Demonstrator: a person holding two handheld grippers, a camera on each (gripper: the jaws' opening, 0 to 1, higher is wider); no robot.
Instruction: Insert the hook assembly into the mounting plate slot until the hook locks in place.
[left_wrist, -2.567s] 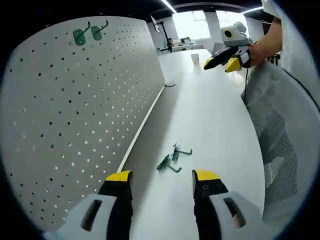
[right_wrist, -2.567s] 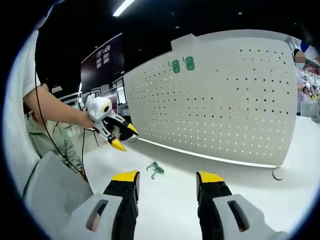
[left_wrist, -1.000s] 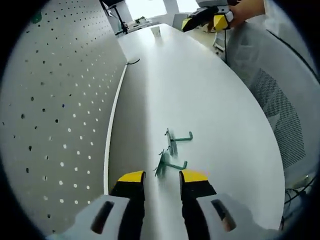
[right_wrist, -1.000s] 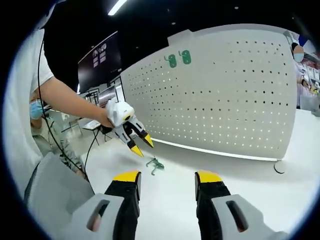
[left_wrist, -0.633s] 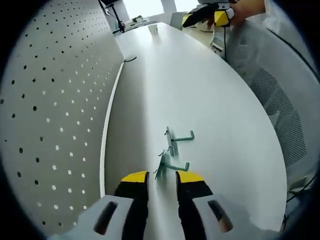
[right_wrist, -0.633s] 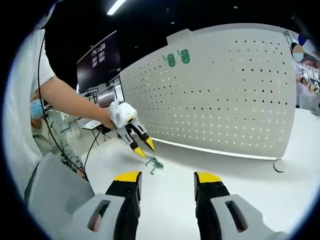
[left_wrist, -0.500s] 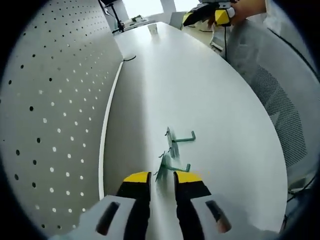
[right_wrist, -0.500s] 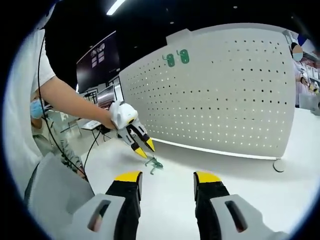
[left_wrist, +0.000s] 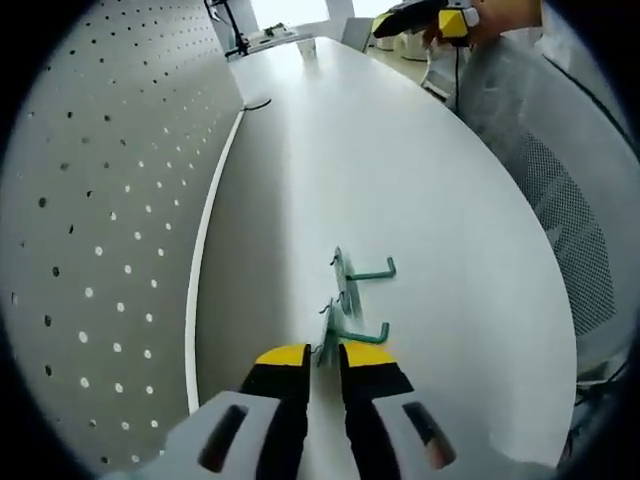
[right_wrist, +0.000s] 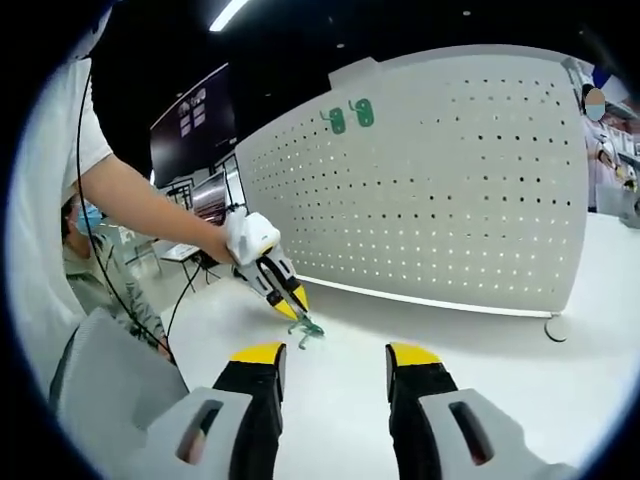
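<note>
The left gripper (left_wrist: 322, 357) had narrowed its fingers onto the nearer green wire hook (left_wrist: 345, 332) on the white tabletop (left_wrist: 440, 190); pickup looked imminent; right gripper (right_wrist: 331, 356) hung spread.

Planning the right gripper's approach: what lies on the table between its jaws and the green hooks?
Bare white table: in the right gripper view nothing lies between the right gripper and the green hooks, where the left gripper works.

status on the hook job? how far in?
Done: two green hooks already hang high on the pegboard. In hand: the left hand-held gripper has its jaws nearly shut around the nearer loose hook on the table. Left: lift it, insert it; the second loose hook follows.
</note>
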